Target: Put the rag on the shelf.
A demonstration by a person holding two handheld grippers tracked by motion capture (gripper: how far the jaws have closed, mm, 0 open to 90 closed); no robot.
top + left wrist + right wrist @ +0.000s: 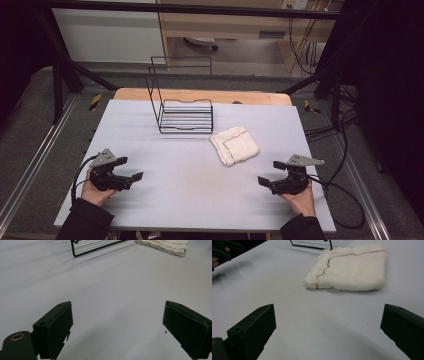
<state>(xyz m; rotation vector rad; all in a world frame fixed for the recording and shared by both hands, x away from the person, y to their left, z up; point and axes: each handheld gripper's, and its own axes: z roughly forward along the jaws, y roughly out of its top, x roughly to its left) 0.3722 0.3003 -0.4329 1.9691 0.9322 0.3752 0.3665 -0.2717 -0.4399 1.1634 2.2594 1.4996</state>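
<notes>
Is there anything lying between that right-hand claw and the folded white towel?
No. Only bare table lies between the open right gripper and the towel; the wire rack stands behind the towel.

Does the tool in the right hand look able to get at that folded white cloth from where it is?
Probably yes. The right tool stands open with nothing between its jaws, and bare table lies between it and the folded cloth. The wire rack sits behind the cloth, out of the way.

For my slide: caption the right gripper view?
Open right gripper facing folded white cloth on grey table.
</notes>
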